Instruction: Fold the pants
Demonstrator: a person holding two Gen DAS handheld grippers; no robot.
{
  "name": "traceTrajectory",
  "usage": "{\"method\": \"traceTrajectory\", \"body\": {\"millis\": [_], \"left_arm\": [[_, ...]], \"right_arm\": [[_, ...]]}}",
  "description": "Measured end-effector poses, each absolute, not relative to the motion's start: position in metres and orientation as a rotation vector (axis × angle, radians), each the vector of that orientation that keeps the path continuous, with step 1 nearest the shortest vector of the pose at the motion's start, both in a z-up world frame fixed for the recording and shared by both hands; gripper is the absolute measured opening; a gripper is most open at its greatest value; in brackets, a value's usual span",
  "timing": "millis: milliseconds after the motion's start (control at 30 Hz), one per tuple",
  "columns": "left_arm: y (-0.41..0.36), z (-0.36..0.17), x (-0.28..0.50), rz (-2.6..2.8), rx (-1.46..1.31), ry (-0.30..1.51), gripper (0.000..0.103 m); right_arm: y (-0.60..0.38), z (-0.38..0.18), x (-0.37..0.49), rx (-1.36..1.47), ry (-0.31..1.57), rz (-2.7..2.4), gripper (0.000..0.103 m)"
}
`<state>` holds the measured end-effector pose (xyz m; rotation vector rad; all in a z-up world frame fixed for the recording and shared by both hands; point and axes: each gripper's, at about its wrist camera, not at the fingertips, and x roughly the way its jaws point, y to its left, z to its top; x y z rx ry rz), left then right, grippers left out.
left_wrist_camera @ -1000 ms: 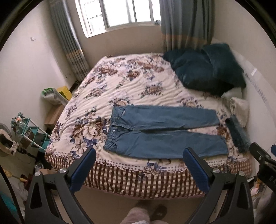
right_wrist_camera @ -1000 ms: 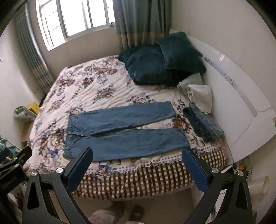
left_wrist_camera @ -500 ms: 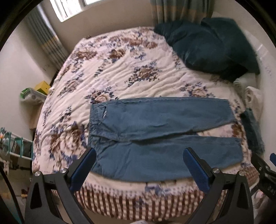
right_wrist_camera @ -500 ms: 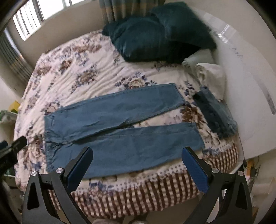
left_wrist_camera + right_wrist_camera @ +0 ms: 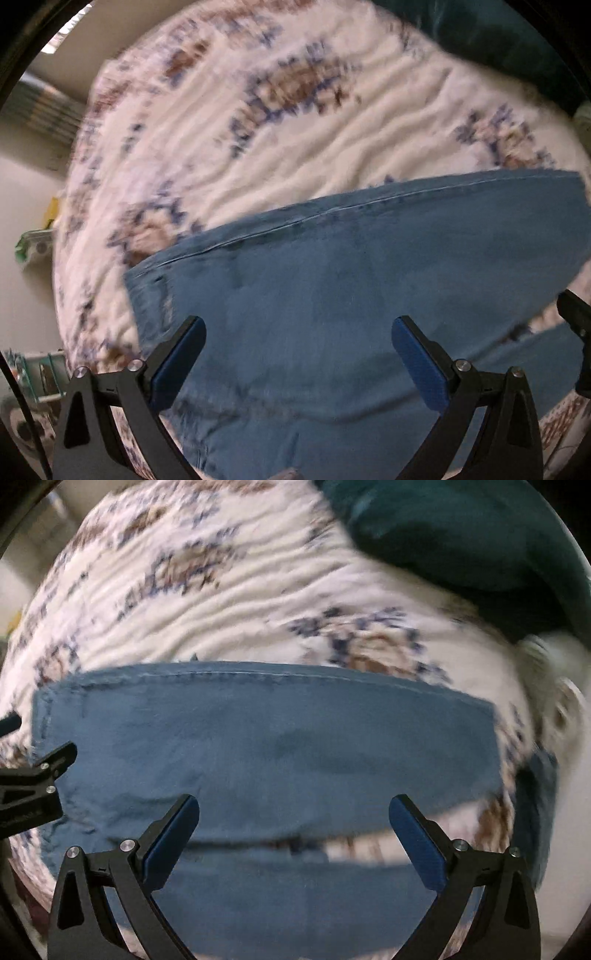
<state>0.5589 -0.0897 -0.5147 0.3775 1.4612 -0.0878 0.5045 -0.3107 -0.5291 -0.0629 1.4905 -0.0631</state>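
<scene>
The left tongs (image 5: 297,332) hang spread wide and empty over the waist end of the pants (image 5: 369,295), which lie flat on the bed (image 5: 295,140), legs running out to the right with a narrow gap between them. No fold looks made yet, so this reads as the approach for the first grasp, most likely at the waistband corner near the left edge of the denim. Further right, the right tongs (image 5: 293,812) are likewise released and holding nothing, poised above the far leg and the gap near the hems. The next move seems to call for both tongs to drop onto the cloth's edge and pinch only the denim, at matching points on one leg, so it can be laid over the other. Both views are blurred, so fine seams are hard to judge. The quilt's wrinkled floral cover could get caught up with the fabric. To the right, dark teal pillows (image 5: 461,535) sit well apart from the pants, a pale bundle (image 5: 554,701) lies beyond the hems, and a darker blue item (image 5: 535,786) lies just beside them, close enough to snag.
</scene>
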Motion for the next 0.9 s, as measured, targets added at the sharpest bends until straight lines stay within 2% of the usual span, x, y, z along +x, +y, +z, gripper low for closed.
{"method": "traceTrajectory", "body": {"millis": [67, 167, 233, 433, 500, 533, 567, 600, 633, 700, 800, 900], "left_arm": [[-0.094, -0.543, 0.579, -0.108, 0.411, 1.496, 0.100], [-0.102, -0.575, 0.605, -0.174, 0.455, 1.540, 0.090], [-0.107, -0.593, 0.619, -0.223, 0.472, 1.585, 0.089], [-0.121, -0.631, 0.638, -0.417, 0.599, 1.699, 0.088], [-0.122, -0.635, 0.640, -0.447, 0.602, 1.723, 0.087], [-0.123, -0.634, 0.641, -0.468, 0.589, 1.728, 0.080], [-0.123, -0.631, 0.641, -0.476, 0.581, 1.722, 0.074], [-0.124, -0.628, 0.640, -0.478, 0.573, 1.712, 0.056], [-0.126, -0.620, 0.636, -0.495, 0.566, 1.696, 0.039], [-0.130, -0.611, 0.631, -0.495, 0.580, 1.676, 0.021], [-0.133, -0.595, 0.615, -0.487, 0.592, 1.641, 0.013], [-0.123, -0.572, 0.593, -0.468, 0.520, 1.616, 0.010]], "right_arm": [[-0.305, -0.573, 0.539, -0.113, 1.550, -0.009, 0.103], [-0.297, -0.622, 0.576, -0.195, 1.599, 0.063, 0.103], [-0.294, -0.648, 0.591, -0.246, 1.638, 0.104, 0.103], [-0.276, -0.700, 0.637, -0.433, 1.710, 0.265, 0.103], [-0.272, -0.715, 0.650, -0.452, 1.732, 0.318, 0.100], [-0.271, -0.719, 0.655, -0.448, 1.741, 0.335, 0.098], [-0.269, -0.723, 0.658, -0.438, 1.748, 0.361, 0.090], [-0.267, -0.725, 0.660, -0.425, 1.743, 0.388, 0.077], [-0.266, -0.724, 0.661, -0.418, 1.736, 0.407, 0.069], [-0.262, -0.718, 0.657, -0.395, 1.710, 0.445, 0.033], [-0.266, -0.708, 0.648, -0.355, 1.672, 0.418, 0.012], [-0.272, -0.697, 0.634, -0.287, 1.655, 0.425, 0.008]]}}
